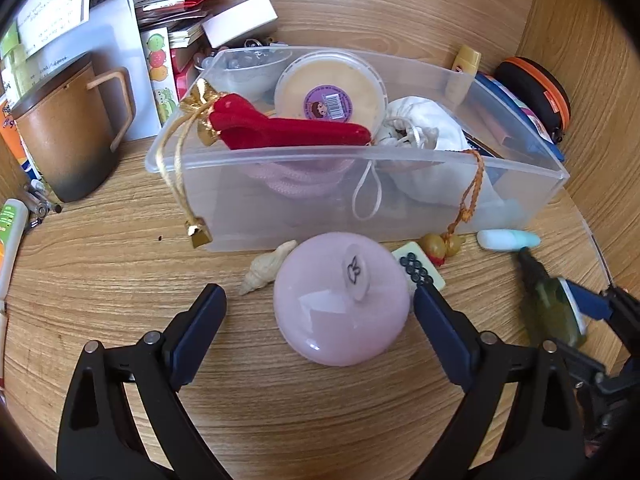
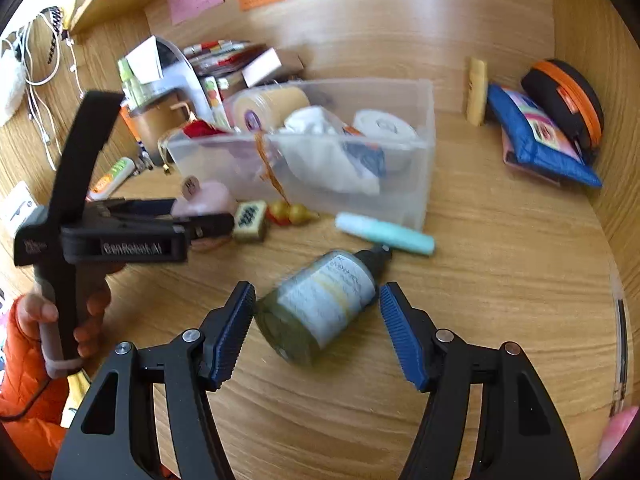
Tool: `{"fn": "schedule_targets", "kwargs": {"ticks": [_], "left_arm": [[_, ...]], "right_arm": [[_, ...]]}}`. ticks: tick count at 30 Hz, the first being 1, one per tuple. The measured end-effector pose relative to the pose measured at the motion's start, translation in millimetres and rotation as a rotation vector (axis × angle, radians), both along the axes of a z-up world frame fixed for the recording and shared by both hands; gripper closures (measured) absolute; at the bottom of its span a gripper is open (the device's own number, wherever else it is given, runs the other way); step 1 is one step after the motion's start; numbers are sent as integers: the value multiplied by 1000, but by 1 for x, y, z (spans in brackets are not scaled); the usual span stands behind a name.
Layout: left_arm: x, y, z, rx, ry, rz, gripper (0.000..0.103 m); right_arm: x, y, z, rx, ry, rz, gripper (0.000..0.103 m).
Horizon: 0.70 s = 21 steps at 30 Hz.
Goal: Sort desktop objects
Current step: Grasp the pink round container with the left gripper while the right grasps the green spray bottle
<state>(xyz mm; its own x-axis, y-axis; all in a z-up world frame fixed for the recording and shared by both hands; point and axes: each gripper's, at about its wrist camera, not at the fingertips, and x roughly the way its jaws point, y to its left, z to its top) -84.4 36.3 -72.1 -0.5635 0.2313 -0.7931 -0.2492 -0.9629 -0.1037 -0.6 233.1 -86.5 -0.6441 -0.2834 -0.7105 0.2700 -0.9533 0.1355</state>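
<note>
A clear plastic bin point(image 1: 280, 200) on the wooden desk holds a red pouch point(image 1: 288, 130), a round tub point(image 1: 332, 92) and a white cloth bag point(image 1: 420, 124). My left gripper point(image 1: 320, 320) is open, its jaws on either side of a pink round container point(image 1: 340, 304) in front of the bin. My right gripper point(image 2: 316, 328) is open around a lying yellow-green bottle point(image 2: 320, 304) with a black cap; the bottle also shows in the left wrist view point(image 1: 552, 308). The bin point(image 2: 416, 152) and the left gripper point(image 2: 208, 220) show in the right wrist view.
By the bin lie a shell point(image 1: 266, 266), a mahjong tile point(image 1: 420, 270), gold gourd charms point(image 1: 442, 244) and a pale teal tube point(image 2: 384, 234). A brown mug point(image 1: 68, 136) and papers stand left. A blue pouch point(image 2: 536, 140) and an orange-black case point(image 2: 564, 100) lie far right.
</note>
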Motion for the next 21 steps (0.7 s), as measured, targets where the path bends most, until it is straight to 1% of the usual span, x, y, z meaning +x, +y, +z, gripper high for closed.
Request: {"fn": "schedule_targets", "kwargs": {"ticks": [9, 11, 14, 17, 19, 21], "left_arm": [[6, -10, 1, -12, 9, 22, 9], [5, -10, 0, -18, 8, 23, 9], [1, -6, -4, -27, -12, 20, 12], [-3, 2, -6, -43, -7, 13, 14], [-4, 7, -6, -57, 1, 7, 18], [-5, 13, -7, -94, 16, 5, 25]], "right_arm": [[3, 17, -5, 22, -23, -57, 42], [2, 17, -5, 31, -27, -66, 42], [-2, 13, -7, 29, -37, -74, 42], [-5, 8, -9, 34, -39, -68, 42], [-6, 4, -12, 42, -43, -62, 42], [-6, 1, -13, 55, -34, -61, 45]]}}
